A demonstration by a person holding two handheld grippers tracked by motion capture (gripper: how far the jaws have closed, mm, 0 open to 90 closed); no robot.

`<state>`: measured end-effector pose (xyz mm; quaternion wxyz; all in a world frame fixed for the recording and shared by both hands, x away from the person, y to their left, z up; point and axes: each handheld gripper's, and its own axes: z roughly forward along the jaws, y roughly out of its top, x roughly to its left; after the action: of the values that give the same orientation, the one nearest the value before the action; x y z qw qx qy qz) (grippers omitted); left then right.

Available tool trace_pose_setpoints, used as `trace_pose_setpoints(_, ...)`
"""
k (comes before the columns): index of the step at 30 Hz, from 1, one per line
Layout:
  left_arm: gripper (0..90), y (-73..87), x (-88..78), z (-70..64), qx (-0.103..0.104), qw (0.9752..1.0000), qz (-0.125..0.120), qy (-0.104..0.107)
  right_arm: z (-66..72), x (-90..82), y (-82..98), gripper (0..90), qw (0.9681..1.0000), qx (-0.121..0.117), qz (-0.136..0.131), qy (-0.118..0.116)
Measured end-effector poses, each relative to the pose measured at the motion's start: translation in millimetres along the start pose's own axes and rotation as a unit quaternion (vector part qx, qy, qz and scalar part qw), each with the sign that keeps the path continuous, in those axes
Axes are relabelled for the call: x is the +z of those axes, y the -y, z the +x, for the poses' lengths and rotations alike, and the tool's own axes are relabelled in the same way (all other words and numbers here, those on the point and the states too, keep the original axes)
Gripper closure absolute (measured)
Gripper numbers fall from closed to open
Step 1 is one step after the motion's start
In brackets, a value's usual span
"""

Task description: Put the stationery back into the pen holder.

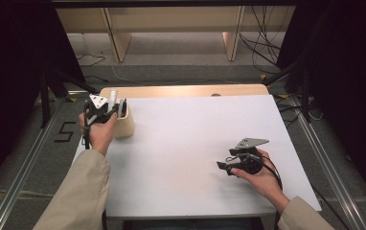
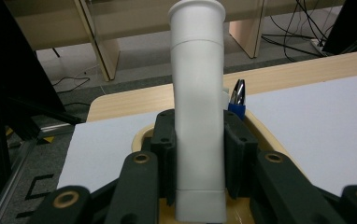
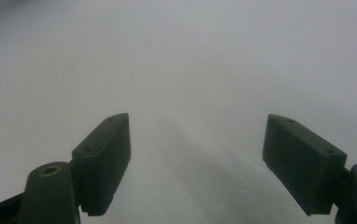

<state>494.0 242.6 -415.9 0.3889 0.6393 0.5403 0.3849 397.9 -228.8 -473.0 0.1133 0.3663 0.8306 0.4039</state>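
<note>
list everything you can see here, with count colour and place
white tube: 1, white, upright between the left jaws, above the holder
wooden holder: 1, light wood, far left of the sheet
blue-capped pen: 1, blue with a silver clip, standing in the holder behind the tube
white sheet: 1, white, covering most of the table
table: 1, light wood, bare strip at the far edge
shelving: 1 unit, light wood, on the floor beyond the table
cables: several, dark, on the floor at far right
left hand-held gripper: 1, black, shut on the tube
right hand-held gripper: 1, black, jaws open, low over the sheet at the right
sleeves: 2, beige, at the bottom of the high view
</note>
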Motion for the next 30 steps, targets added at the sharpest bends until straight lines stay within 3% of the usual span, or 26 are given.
trace_pose_setpoints(30, 67.5, 6.9, 11.2, 0.2, 0.002, 1.0000, -0.001, -0.007, 0.0, 0.0, 0.1, 24.4, 1.0000, -0.001, 0.000, -0.002)
